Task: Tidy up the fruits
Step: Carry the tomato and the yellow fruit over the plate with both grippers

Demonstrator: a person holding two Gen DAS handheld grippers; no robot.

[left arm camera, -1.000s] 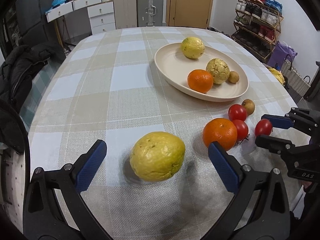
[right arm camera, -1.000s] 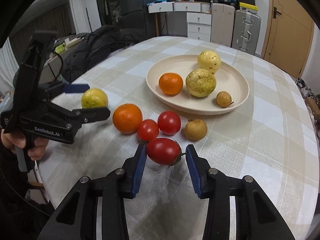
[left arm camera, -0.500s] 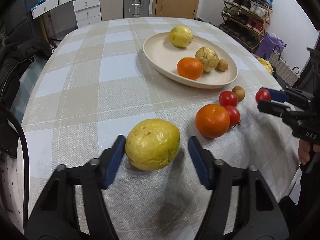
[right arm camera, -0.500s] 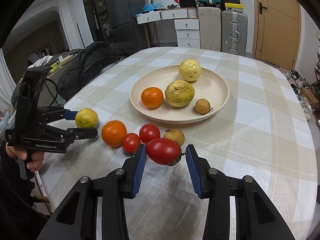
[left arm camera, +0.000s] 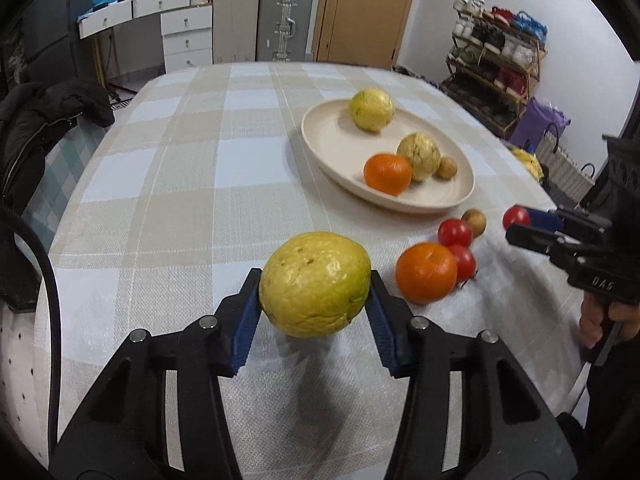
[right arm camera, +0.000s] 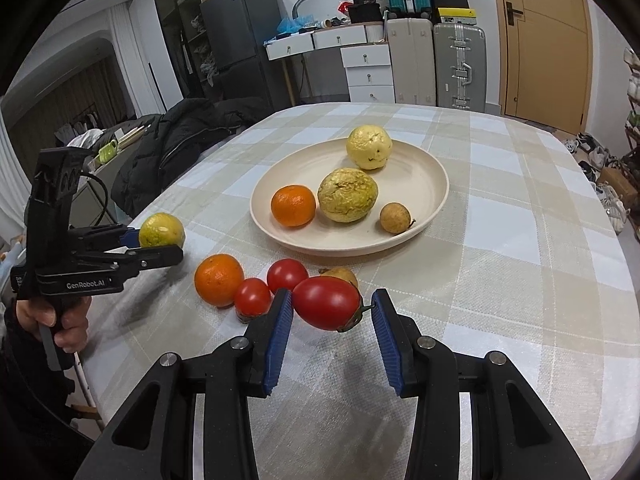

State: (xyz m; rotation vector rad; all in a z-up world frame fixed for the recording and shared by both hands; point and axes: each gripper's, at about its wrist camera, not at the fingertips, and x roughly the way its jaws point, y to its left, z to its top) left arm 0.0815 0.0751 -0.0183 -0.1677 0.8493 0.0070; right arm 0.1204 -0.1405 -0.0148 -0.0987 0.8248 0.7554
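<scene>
The left gripper [left arm camera: 315, 312] is closing its jaws on a large yellow-green fruit [left arm camera: 315, 284] with rough, dimpled, brown-flecked skin; both blue pads press its sides, and it hangs above the checked worktop [left arm camera: 192, 184] near the near edge. The right gripper [right arm camera: 327, 322] grasps a smooth red tomato [right arm camera: 326, 302] by its ends, stem toward the right pad, also clear of the cloth. On the worktop lie an orange [right arm camera: 219, 279], two more tomatoes [right arm camera: 252, 297] and a small brown fruit [left arm camera: 474, 222], close beside the cream plate [right arm camera: 432, 176]. The plate holds two yellow fruits, an orange and a small brown one. The left wrist view alone shows a shoe rack [left arm camera: 496, 64]; the right wrist view alone shows a dark fridge [right arm camera: 240, 48].
</scene>
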